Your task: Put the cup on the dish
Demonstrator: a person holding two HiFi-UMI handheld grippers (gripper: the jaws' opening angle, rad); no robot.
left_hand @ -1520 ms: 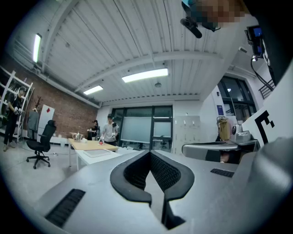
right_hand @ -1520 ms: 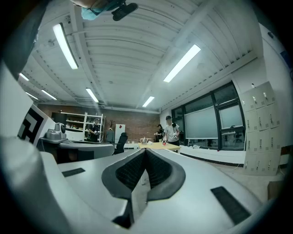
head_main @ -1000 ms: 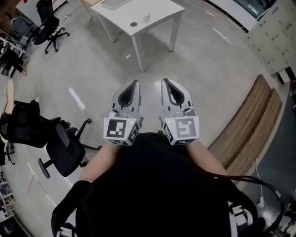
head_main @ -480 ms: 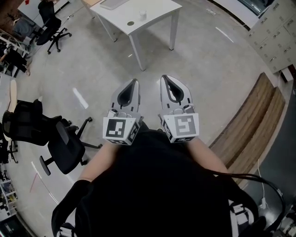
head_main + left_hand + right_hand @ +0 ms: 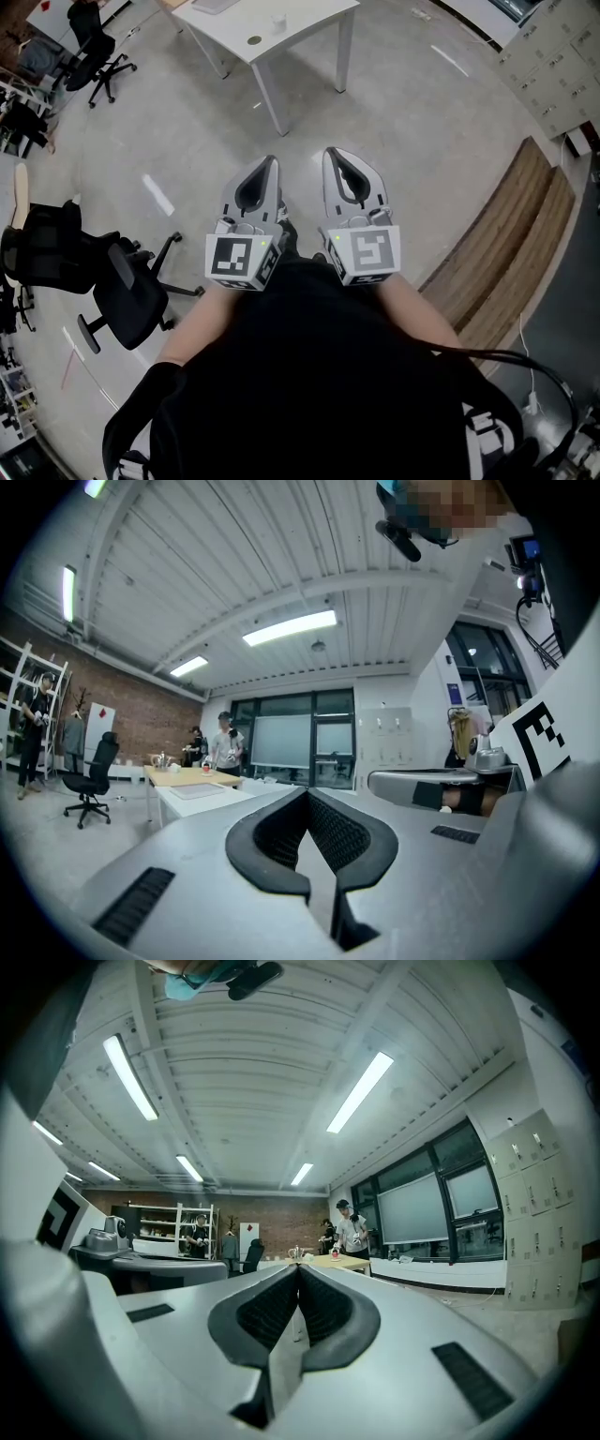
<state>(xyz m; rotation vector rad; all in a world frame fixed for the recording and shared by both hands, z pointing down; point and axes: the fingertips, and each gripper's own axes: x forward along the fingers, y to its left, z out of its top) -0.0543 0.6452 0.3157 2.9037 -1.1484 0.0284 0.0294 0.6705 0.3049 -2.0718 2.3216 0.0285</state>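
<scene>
Here both grippers are held level and side by side in front of the person, pointing across the grey floor (image 5: pixel 403 122) toward a white table (image 5: pixel 314 11). The left gripper (image 5: pixel 272 162) has its jaws pressed together with nothing between them. The right gripper (image 5: pixel 330 152) is likewise closed and empty. In each gripper view the dark pads (image 5: pixel 281 834) meet at the tips. The cup (image 5: pixel 278 20), small and white, stands on the table well ahead of both grippers. The dish (image 5: pixel 254 40), a dark round piece, lies near the cup on the same tabletop, apart from it. A black office chair (image 5: pixel 131 295) stands on the floor at the left, and a wooden platform (image 5: pixel 497 272) runs along the right.
</scene>
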